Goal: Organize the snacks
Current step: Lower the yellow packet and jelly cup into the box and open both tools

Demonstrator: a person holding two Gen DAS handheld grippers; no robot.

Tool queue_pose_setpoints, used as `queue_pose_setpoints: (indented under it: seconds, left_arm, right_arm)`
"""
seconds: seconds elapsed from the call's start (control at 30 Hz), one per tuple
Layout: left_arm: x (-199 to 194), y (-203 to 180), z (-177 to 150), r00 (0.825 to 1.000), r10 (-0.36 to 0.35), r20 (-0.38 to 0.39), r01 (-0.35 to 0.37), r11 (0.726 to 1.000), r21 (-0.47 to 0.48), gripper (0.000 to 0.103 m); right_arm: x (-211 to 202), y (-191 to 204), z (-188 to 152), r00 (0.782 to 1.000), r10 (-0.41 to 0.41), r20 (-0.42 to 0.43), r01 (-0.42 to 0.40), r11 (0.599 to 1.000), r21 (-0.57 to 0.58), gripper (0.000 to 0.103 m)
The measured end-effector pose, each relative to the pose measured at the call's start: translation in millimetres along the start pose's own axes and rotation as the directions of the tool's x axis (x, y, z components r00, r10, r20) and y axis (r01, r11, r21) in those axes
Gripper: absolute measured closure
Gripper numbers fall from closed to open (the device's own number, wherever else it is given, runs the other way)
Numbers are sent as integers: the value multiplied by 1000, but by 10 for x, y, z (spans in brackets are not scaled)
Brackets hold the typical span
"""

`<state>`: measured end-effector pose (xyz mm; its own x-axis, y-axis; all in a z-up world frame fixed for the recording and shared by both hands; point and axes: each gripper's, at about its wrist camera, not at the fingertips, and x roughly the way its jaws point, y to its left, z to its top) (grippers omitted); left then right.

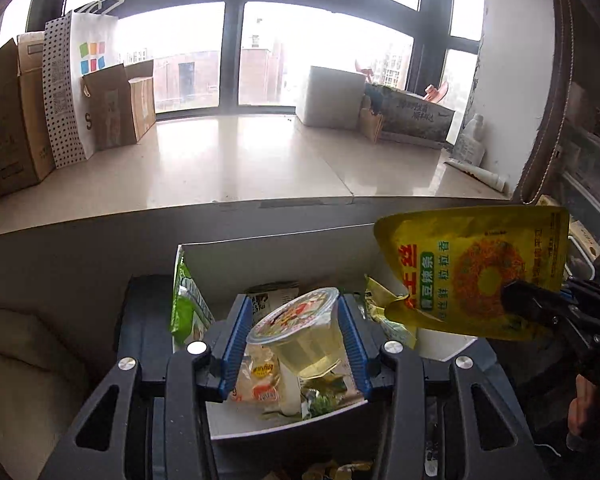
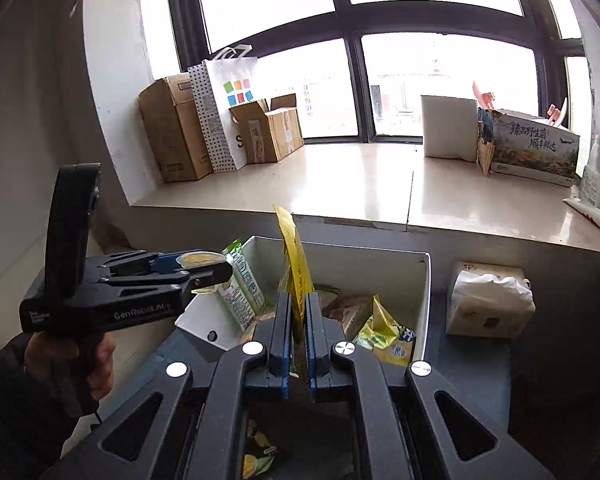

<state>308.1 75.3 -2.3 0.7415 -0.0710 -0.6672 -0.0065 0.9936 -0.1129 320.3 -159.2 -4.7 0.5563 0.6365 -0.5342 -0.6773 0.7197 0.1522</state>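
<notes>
A: Starting at the left, what does the left gripper (image 1: 296, 332) have?

B: Its blue pads (image 1: 233, 344) are clamped on a jelly cup (image 1: 300, 330), clear, tilted, with pale yellow jelly and a printed foil lid. It hangs above the white bin (image 1: 284, 250).

A: And inside the bin?

B: At nine o'clock from the cup, a green packet (image 1: 182, 300) stands against the bin's left wall. Under the cup, toward six o'clock, lie an orange-printed clear packet (image 1: 260, 378) and a green wrapper (image 1: 324, 398).

A: Moving right?

B: At three o'clock from the cup, the right gripper (image 2: 299, 320) pinches a yellow pouch (image 1: 476, 276) by its lower edge, fingers closed on it. In the right wrist view the pouch stands edge-on, upright between the blue pads, over the bin.

A: Anything further right?

B: A yellow-green packet (image 2: 386, 338) lies in the bin's right corner, at four o'clock from the pouch. Outside the bin, at three o'clock, sits a tissue pack (image 2: 490, 302). Behind, on the window ledge (image 2: 360, 184), cardboard boxes (image 2: 172, 128) stand at eleven o'clock.
</notes>
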Motion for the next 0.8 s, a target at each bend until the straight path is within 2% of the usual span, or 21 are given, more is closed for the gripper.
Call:
queue_pose_setpoints:
  seconds: [0.13, 0.27, 0.3, 0.33, 0.37, 0.4, 0.47, 0.53, 0.8]
  left_arm:
    - [441, 24, 51, 997, 30, -68, -30, 999, 14, 54]
    - [679, 51, -80, 990, 72, -119, -68, 997, 43, 51]
    - [696, 74, -101, 990, 57, -127, -53, 998, 33, 37]
    - [707, 98, -117, 989, 40, -142, -37, 999, 21, 9]
    - [684, 125, -130, 990, 39, -136, -38, 999, 12, 0]
    - [650, 145, -135, 993, 39, -114, -38, 999, 8, 0]
    - [607, 170, -135, 993, 23, -115, -23, 1000, 0, 0]
    - [562, 164, -134, 994, 20, -106, -20, 1000, 1, 0]
    - [325, 94, -222, 997, 20, -79, -17, 999, 30, 0]
  right_arm:
    - [438, -93, 84, 998, -21, -53, 22, 1000, 16, 97]
    - [728, -286, -5, 993, -32, -114, 40, 997, 71, 96]
    - [745, -342, -28, 992, -38, -123, 49, 995, 90, 91]
    - [772, -408, -46, 991, -40, -131, 55, 992, 116, 78]
    - [775, -477, -62, 989, -49, -138, 68, 988, 142, 20]
    - [769, -542, -75, 989, -59, -136, 81, 983, 164, 1]
    - [705, -620, -119, 994, -46, -98, 64, 980, 191, 0]
    - [686, -650, -162, 994, -46, -97, 66, 976, 208, 0]
    - [556, -497, -193, 996, -45, -76, 57, 985, 164, 0]
